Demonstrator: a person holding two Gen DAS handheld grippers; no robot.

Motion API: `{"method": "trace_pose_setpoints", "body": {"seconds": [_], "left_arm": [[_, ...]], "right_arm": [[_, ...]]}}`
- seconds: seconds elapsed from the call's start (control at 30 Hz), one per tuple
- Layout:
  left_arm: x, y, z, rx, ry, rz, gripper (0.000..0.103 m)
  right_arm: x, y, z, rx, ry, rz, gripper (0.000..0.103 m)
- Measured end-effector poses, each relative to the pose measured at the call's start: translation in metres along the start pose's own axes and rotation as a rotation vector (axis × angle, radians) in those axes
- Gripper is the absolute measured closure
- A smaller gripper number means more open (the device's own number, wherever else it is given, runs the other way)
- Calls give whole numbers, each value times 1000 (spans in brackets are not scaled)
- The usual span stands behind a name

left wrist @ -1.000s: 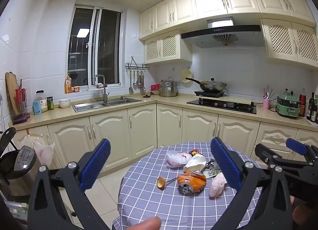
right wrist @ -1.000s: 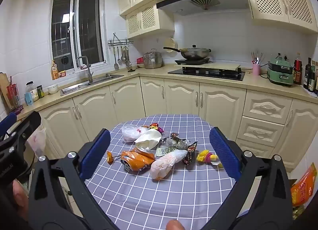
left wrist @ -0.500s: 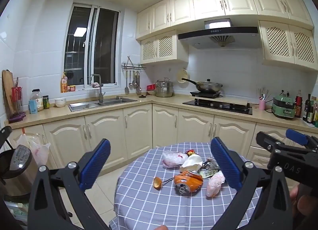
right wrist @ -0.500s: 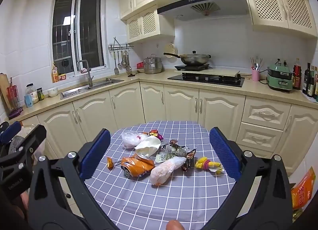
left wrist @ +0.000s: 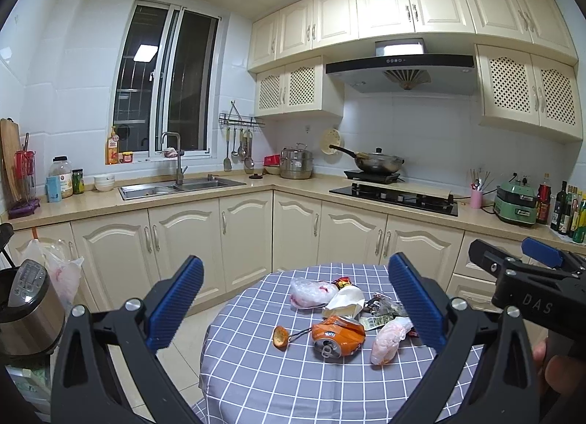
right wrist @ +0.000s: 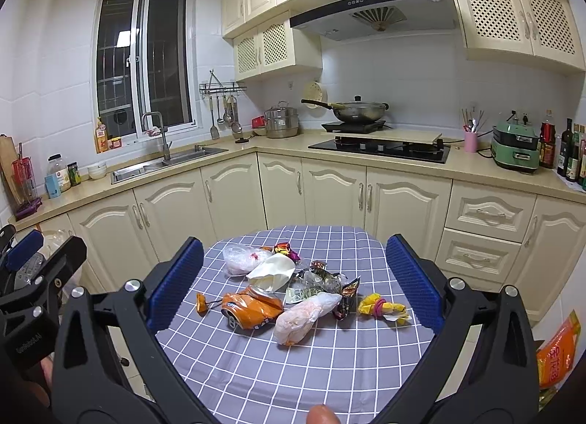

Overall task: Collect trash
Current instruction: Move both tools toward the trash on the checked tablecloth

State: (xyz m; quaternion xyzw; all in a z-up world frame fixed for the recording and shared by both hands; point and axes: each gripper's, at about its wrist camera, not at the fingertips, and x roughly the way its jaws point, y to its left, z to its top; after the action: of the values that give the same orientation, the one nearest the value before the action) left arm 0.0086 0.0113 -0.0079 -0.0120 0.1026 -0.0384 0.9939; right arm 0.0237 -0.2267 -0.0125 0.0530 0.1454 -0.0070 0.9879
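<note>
A pile of trash lies on a round table with a grey-blue checked cloth [left wrist: 256,376] [right wrist: 256,361]. It holds a crushed orange can [left wrist: 338,336] [right wrist: 252,308], a pinkish plastic bag [left wrist: 388,339] [right wrist: 306,316], a clear bag [left wrist: 311,292] [right wrist: 240,259], white paper [left wrist: 344,303] [right wrist: 273,272], foil wrappers [right wrist: 322,277], a yellow wrapper [right wrist: 382,306] and a small orange lollipop [left wrist: 280,337] [right wrist: 201,302]. My left gripper [left wrist: 293,308] and right gripper [right wrist: 293,286] are both open and empty, held above and short of the table.
Cream kitchen cabinets, a sink [left wrist: 175,185] and a hob [left wrist: 395,196] line the walls behind. A rice cooker [left wrist: 25,310] and a hanging plastic bag [left wrist: 58,270] stand at the left. An orange packet [right wrist: 556,354] lies low at the right.
Both grippers have pulled back and risen a little, so the table and trash look smaller and lower. Nothing has been taken hold of.
</note>
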Motion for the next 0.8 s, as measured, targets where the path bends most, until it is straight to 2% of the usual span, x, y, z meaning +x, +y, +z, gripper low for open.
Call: {"method": "trace_pose_setpoints", "body": {"seconds": [0.23,0.37,0.8], "left_arm": [[9,3,-4,-5,7,-7,4],[0,-2,-2,-8,7,-8,4],[23,-12,-17,-4,58,-17,4]], "right_arm": [[2,-1,-1,-1,2,-2,5],[3,0,-1,-2,2,-4,5],[24,-8,-9,1,44,-24,5]]}}
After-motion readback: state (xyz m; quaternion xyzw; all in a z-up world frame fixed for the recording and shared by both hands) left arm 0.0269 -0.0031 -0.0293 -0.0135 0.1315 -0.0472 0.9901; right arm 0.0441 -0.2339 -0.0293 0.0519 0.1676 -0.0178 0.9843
